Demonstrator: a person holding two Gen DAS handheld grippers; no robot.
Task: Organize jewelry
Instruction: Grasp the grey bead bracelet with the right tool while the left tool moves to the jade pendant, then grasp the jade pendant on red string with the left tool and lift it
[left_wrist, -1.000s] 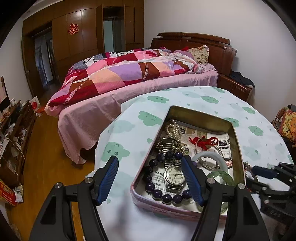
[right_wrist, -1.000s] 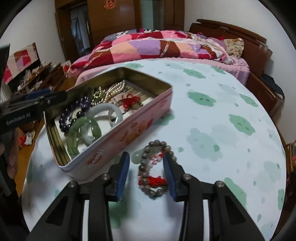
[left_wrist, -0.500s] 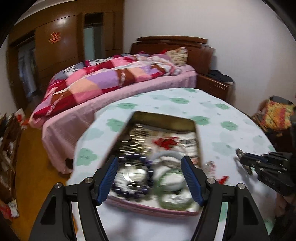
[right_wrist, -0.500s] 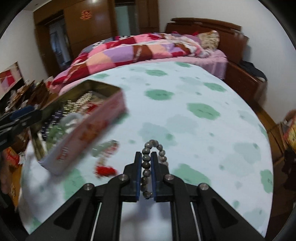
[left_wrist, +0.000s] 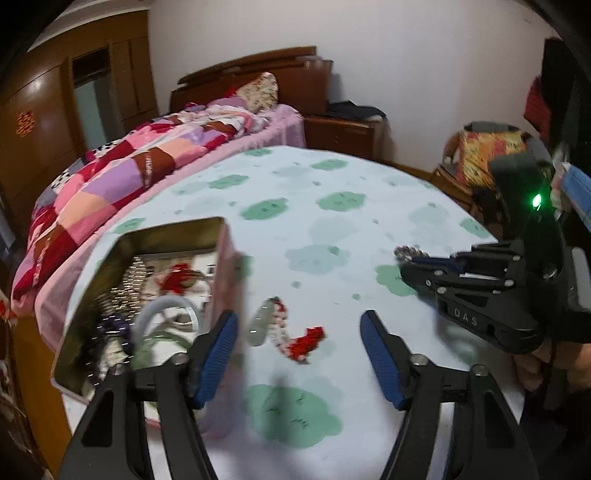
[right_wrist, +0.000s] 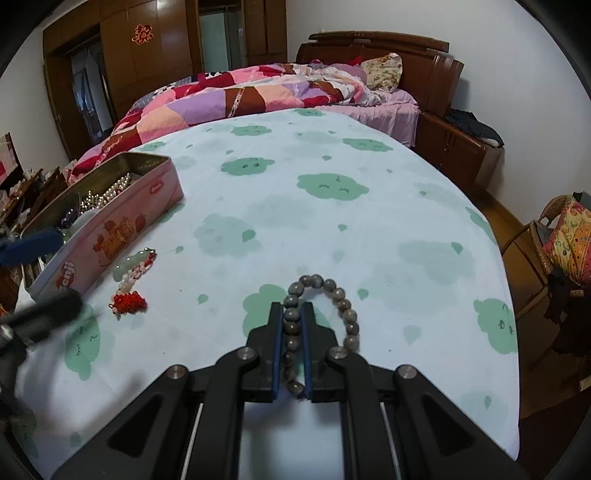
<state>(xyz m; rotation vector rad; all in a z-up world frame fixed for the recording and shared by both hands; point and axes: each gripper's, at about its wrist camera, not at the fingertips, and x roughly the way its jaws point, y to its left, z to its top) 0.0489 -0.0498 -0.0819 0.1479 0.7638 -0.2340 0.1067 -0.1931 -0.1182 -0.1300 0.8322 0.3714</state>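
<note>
On the cloud-print tablecloth (left_wrist: 332, 229) lies a jade pendant with a red knot (left_wrist: 291, 332), just right of the pink tin (left_wrist: 122, 251). The tin holds pearls, bangles and dark beads. My left gripper (left_wrist: 299, 350) hovers over the pendant. Its jaws are closing, the pendant lies between and just ahead of the blue pads, and neither pad touches it. My right gripper (right_wrist: 291, 321) is shut on a grey bead bracelet (right_wrist: 343, 302), whose loop sticks out past the fingertips. In the right wrist view the pendant (right_wrist: 133, 273) lies beside the tin (right_wrist: 110, 236).
A bed with a patchwork quilt (right_wrist: 258, 92) runs along the table's far edge. A wooden nightstand (right_wrist: 458, 147) stands at the far right and a wicker chair with colourful cloth (right_wrist: 565, 236) at the right. A hand holds the right gripper's body (left_wrist: 517, 288).
The left gripper swung right from over the tin to the pendant and its jaws narrowed. The right gripper shut on the bead bracelet and carried it away from the tin.
</note>
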